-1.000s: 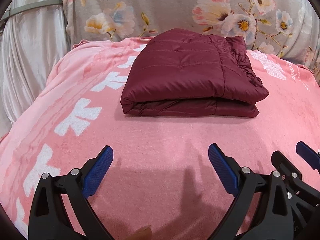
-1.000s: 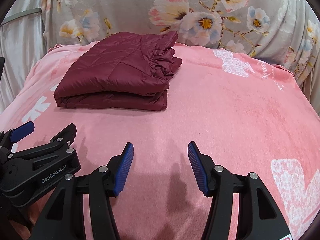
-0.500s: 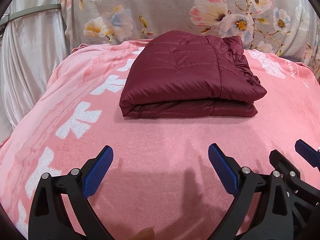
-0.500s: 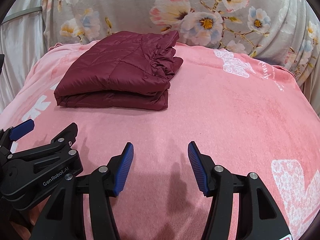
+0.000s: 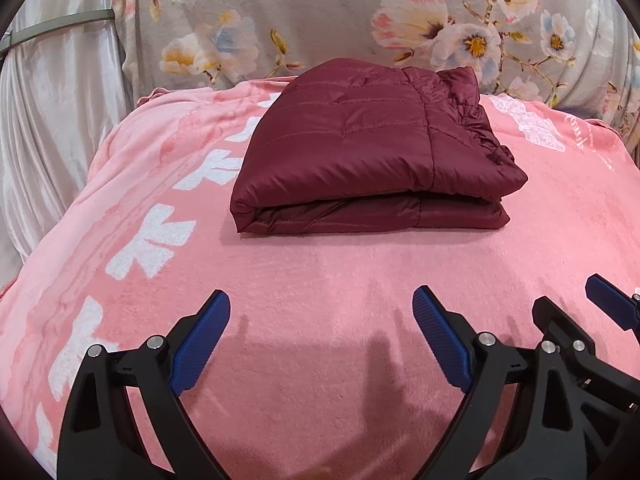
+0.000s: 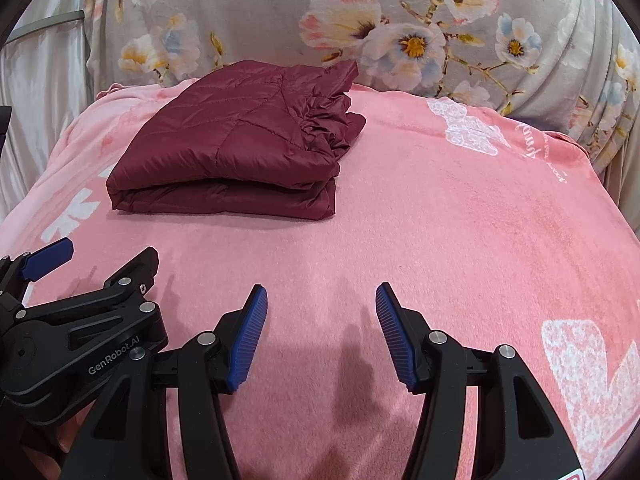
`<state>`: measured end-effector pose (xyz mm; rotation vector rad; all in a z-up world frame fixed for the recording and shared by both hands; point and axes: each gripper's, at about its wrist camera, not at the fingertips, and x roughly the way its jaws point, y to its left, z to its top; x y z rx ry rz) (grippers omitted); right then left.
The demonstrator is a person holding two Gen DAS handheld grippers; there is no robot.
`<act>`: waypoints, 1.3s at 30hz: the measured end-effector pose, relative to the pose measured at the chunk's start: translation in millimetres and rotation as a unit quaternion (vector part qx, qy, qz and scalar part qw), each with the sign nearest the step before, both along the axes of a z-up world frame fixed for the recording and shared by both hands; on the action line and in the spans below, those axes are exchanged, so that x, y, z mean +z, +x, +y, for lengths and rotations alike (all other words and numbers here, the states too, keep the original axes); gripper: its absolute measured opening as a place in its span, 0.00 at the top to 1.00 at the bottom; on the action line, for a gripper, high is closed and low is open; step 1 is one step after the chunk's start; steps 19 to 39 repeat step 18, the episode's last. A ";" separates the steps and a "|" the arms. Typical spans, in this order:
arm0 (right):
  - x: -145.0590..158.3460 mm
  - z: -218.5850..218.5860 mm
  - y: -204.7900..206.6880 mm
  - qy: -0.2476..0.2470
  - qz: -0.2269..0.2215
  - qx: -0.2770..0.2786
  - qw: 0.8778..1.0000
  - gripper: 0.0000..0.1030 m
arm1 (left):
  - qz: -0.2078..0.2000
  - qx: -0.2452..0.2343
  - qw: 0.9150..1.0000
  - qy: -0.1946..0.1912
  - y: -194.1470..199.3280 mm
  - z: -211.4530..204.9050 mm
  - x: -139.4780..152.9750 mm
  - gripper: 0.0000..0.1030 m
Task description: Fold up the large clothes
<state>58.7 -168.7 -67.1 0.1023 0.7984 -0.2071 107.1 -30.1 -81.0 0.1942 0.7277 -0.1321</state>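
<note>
The folded quilted jacket [image 5: 360,148] is a deep maroon with a faint sheen, its stitched channels running in the same shade. It lies on a salmon-pink fleece blanket [image 5: 320,280] printed with white flower-like shapes [image 5: 152,240], a white lacy butterfly motif [image 6: 468,128] and thin white script. Behind it, the grey cloth [image 5: 320,8] carries large blossoms in pink, cream and pale blue with yellow centres and olive-brown stems. To the far left hangs silvery-white satin fabric [image 5: 44,132]. Each claw is black with ribbed royal-blue pads [image 5: 200,344] and silver rivets.
</note>
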 end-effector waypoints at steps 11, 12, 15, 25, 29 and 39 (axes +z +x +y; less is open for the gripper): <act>-0.1 -0.3 -0.7 0.000 -0.001 0.001 1.000 0.46 | 0.004 -0.002 1.000 -0.005 0.8 1.3 -0.9 0.12; -0.4 -0.4 -0.7 -0.001 0.000 0.001 1.000 0.46 | 0.003 -0.002 1.000 -0.005 0.7 1.3 -0.8 0.12; -0.4 -1.2 -0.9 -0.003 0.000 0.001 1.000 0.46 | -0.001 0.001 1.000 -0.002 0.4 1.4 0.0 0.12; 0.0 -2.5 -1.3 -0.004 -0.001 0.001 1.000 0.46 | -0.002 0.000 1.000 -0.004 -0.4 2.0 1.6 0.13; 0.0 -2.5 -1.3 -0.004 -0.001 0.001 1.000 0.46 | -0.002 0.000 1.000 -0.004 -0.4 2.0 1.6 0.13; 0.0 -2.5 -1.3 -0.004 -0.001 0.001 1.000 0.46 | -0.002 0.000 1.000 -0.004 -0.4 2.0 1.6 0.13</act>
